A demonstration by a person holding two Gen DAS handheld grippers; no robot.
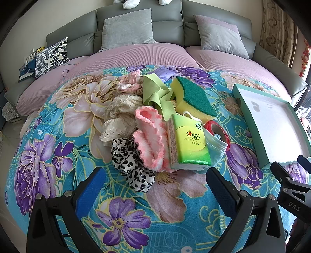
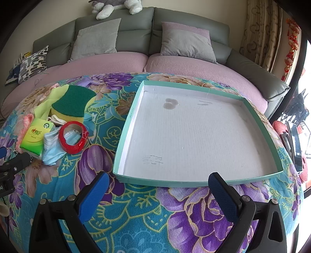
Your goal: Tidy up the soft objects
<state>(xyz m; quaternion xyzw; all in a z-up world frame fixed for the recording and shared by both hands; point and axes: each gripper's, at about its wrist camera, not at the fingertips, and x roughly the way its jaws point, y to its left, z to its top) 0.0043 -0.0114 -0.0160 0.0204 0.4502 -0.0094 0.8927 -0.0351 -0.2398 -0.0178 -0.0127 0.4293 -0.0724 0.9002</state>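
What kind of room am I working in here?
Most likely a home living room: a grey sofa with throw cushions, a plush toy on its back, and curtains by a window. The work surface wears a floral cloth.

Soft items [image 1: 155, 124] heaped beside tray [image 2: 124, 136]

The tissue pack [image 1: 189, 143] covers part of the face mask [image 1: 216, 147]. The plush toy [image 2: 116, 5] is cut off at the top edge. The tray's [image 1: 250, 124] right corner runs out of the left view.
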